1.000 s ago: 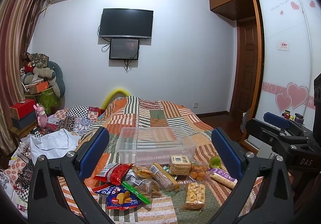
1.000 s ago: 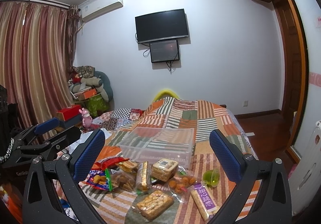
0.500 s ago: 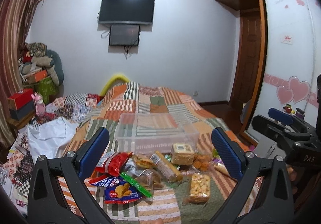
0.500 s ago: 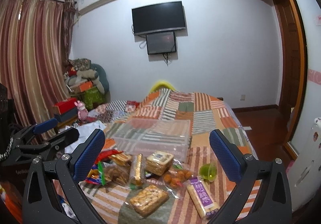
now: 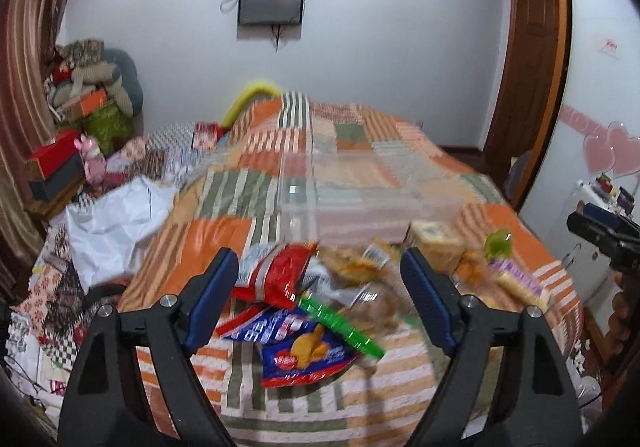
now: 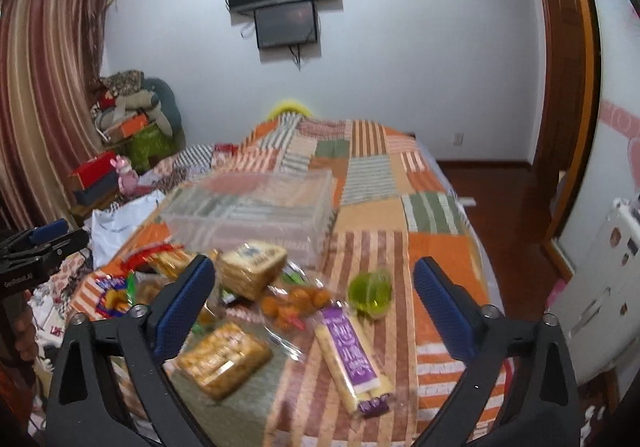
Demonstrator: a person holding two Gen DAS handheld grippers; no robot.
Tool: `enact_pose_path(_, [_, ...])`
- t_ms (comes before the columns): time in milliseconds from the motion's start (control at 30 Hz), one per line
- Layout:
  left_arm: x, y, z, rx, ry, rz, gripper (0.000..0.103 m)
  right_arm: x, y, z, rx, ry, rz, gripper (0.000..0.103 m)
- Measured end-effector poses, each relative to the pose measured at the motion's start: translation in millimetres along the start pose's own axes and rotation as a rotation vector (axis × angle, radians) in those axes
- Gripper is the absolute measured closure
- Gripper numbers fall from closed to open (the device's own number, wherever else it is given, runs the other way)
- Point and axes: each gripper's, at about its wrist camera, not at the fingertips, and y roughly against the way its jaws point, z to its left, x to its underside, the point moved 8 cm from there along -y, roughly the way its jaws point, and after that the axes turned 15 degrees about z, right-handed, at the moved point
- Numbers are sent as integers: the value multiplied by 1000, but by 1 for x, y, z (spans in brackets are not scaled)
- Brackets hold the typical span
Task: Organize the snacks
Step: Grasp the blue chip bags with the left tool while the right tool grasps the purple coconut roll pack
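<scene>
Several snack packs lie on the patchwork bed in front of a clear plastic box [image 5: 360, 203] [image 6: 256, 211]. In the left wrist view my left gripper [image 5: 320, 303] is open above a red bag [image 5: 276, 279], a blue chip bag [image 5: 304, 347] and a green strip [image 5: 340, 323]. In the right wrist view my right gripper [image 6: 314, 311] is open above a purple-labelled stick pack [image 6: 354, 355], an orange snack bag [image 6: 296, 303], a green jelly cup [image 6: 370, 291], a cracker pack [image 6: 224, 359] and a biscuit pack [image 6: 252, 267]. Both grippers are empty.
The bed's patchwork quilt [image 6: 372, 175] runs back to the wall. A white plastic bag [image 5: 116, 223] lies on the bed's left side. Boxes and cushions [image 5: 80, 95] are piled at the far left. A wooden door [image 5: 532, 75] and a white appliance [image 6: 600, 287] stand at the right.
Both grippers have moved forward and tilted down toward the snacks, which look larger and closer now. Both stay open and empty.
</scene>
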Motion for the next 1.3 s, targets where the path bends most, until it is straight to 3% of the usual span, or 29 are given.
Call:
enact_pose_path(133, [15,-24,10,21,23,95,20,13,-20,-12,-30,-30,89,18])
enact_pose_path(267, [27,-42,22,-9,51,152,20,29,-34,-20,-38,-46,157,29])
enact_pose_path(533, [46,-66,37,3,118,242,20,48,-48,-33,-53,-84,229,34])
enact_pose_path(633, [52,-73,37,-53,97,246,20,52,-55,-33,-60,-83,253,42])
enact_pose_path(800, [57,-80,35,-90,74,244,20,59,-62,-28,-94,-77,288,43])
enact_pose_path(967, [58,-85,40,-76,90,248,17,62,-69,-24,-96,-69,309,44])
enact_pose_path(1133, [61,-89,36,-76,72,253,7,65,-77,-15,-113,-50,335,44])
enact_pose_path(1300, [68,-107,41,42,171,322,7,65,-78,-7,-94,-15,331,51])
